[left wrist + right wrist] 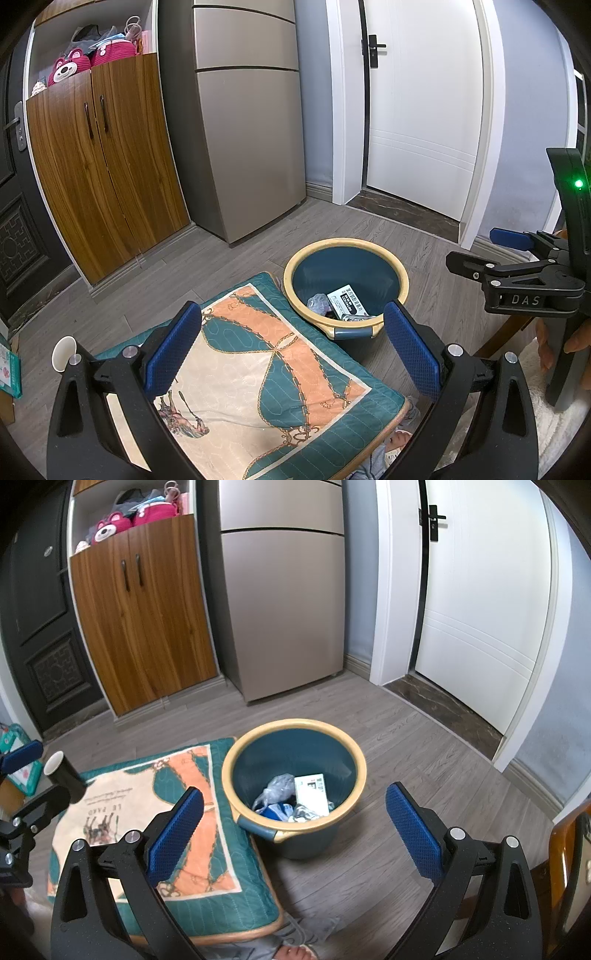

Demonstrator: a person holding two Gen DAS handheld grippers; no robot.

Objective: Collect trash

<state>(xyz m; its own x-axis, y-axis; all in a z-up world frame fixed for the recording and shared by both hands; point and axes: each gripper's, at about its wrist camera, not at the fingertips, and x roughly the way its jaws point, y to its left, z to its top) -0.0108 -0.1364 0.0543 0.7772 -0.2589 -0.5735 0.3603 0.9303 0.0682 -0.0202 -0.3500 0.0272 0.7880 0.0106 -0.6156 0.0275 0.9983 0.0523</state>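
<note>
Right now both grippers hang above the floor with nothing in them. The left gripper (291, 347) has its blue fingers (171, 349) spread wide apart. The right gripper (295, 829) has its fingers (175, 836) spread wide too.

Just under the grippers lies a big cushion (258, 369) on the floor. It is green, orange and cream, and its top looks bare. The landmark here is the bin (295, 775), a blue bucket with a yellow rim. The cushion lies right beside the bin, touching it or nearly so.

Inside the bin there is trash already: a crumpled clear bag (275, 788), a white box with print on it (312, 790), and some blue and white scraps (280, 810) under them. So some of the job looks done.

A small cup (64, 352), white inside and dark outside, shows on the far side of the cushion from the bin. It sits close by the left gripper's arm, but I cannot tell what it rests on.

I think this is the step between drops: find the next bit of trash. The next move calls for reaching to it, closing the fingers on it, and carrying it over the bin's rim.

Past the bin stand a wooden cabinet (147, 609), a grey fridge (280, 590) and a white door (480, 590).
</note>
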